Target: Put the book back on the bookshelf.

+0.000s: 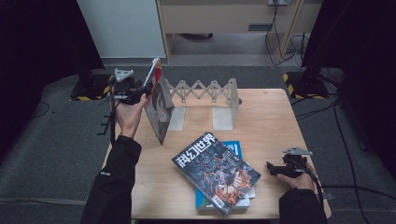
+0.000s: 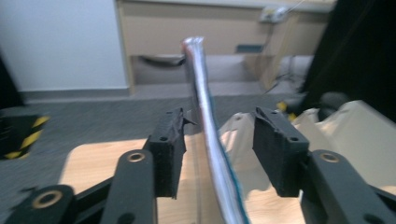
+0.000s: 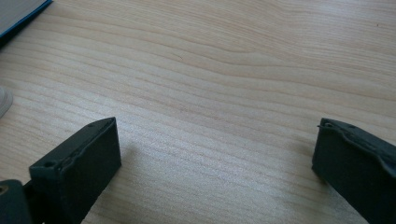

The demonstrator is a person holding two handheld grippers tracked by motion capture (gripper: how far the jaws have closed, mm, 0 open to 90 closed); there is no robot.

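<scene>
A thin magazine (image 1: pixel 161 109) stands on edge at the left end of a grey folding book rack (image 1: pixel 210 91), leaning a little. My left gripper (image 1: pixel 140 95) is at its top edge. In the left gripper view the magazine's spine (image 2: pixel 205 107) rises between the jaws of that gripper (image 2: pixel 223 117), with a gap on each side, so it is open around it. My right gripper (image 1: pixel 273 169) rests low at the table's right front. It is open, and between its jaws (image 3: pixel 215 135) is only bare wood.
A dark comic-style magazine (image 1: pixel 217 170) lies flat on a blue book (image 1: pixel 233 147) at the front middle of the wooden table (image 1: pixel 266 116). The rack's metal dividers (image 1: pixel 223 116) stand at the back. Dark floor and cables surround the table.
</scene>
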